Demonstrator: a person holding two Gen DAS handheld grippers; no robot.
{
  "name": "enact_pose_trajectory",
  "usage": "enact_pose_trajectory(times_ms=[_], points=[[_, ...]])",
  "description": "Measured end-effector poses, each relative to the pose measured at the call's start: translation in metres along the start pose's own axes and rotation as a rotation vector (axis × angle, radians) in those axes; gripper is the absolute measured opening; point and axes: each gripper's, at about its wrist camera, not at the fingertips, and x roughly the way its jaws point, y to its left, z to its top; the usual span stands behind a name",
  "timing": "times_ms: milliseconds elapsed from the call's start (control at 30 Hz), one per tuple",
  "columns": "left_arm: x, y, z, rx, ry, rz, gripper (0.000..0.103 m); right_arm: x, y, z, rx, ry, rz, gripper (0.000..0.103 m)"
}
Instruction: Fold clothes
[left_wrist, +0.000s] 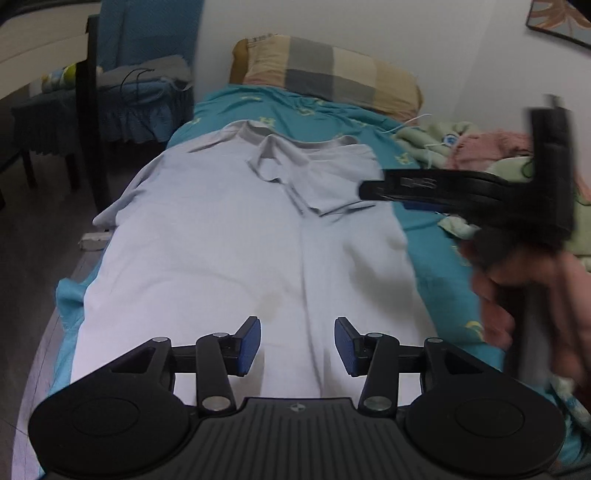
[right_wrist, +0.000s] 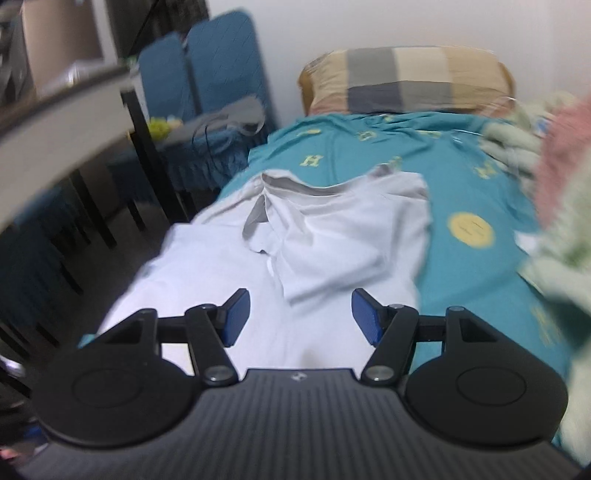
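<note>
Pale grey-white polo shirt (left_wrist: 229, 236) lies spread on the bed, collar toward the pillow, hem toward the cameras. Its right sleeve is folded in over the chest, forming a flap that ends near the middle seam; the left sleeve hangs off the bed's edge on the left of the left wrist view. A faint stain shows on the lower front, near the hem.

Under the shirt: teal bedsheet (left_wrist: 424, 236) with yellow letter prints and, in the right wrist view, a yellow smiley face. Checked pillow (left_wrist: 332, 70) in tan, grey and cream at the head of the bed, against the white wall. Bundle of pale green and pink bedding (left_wrist: 491, 147) heaped along the right side of the bed.

Left gripper (left_wrist: 297, 345): blue pads (left_wrist: 249, 345) apart, nothing between them, hovering above the shirt's lower part near the hem. No fabric touches the pads.

Right gripper (right_wrist: 299, 317): jaws wide apart, empty, hovering over the shirt's middle, just short of the folded sleeve's edge. In the left wrist view it appears from the side, blurred, over the shirt's right shoulder, with the person's hand (left_wrist: 517, 295) on its handle.

Left of the bed: a blue-covered chair (left_wrist: 147, 74) with grey cloth and a cable on the seat, and a dark table leg (left_wrist: 92, 122).
</note>
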Motion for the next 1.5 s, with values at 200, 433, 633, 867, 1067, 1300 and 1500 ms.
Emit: enact_pose_trajectory(times_ms=[200,433,633,867,1067,1300,1500], points=[[0.014,0.027,0.003,-0.105,-0.014,-0.007,0.048,0.089,0.026,0.002,-0.185,0.084,-0.125,0.047],[0.014,0.034,0.001,-0.154,-0.015,-0.045,0.047,0.064,0.014,0.028,-0.088,-0.005,-0.182,0.011],[0.016,0.034,-0.002,-0.166,-0.021,-0.035,0.047,0.032,-0.005,0.073,-0.010,-0.065,-0.201,0.010],[0.027,0.039,-0.004,-0.195,-0.002,-0.019,0.047,0.017,-0.006,0.088,-0.045,-0.052,-0.189,0.010],[0.013,0.053,0.000,-0.279,-0.059,-0.012,0.047,0.027,0.016,0.052,-0.019,0.036,-0.033,0.010],[0.000,0.061,0.007,-0.284,-0.128,0.025,0.048,0.074,0.052,-0.009,0.038,0.073,0.009,0.010],[0.000,0.049,0.010,-0.202,-0.153,0.047,0.052,0.073,0.047,-0.023,0.099,0.028,-0.010,0.012]])
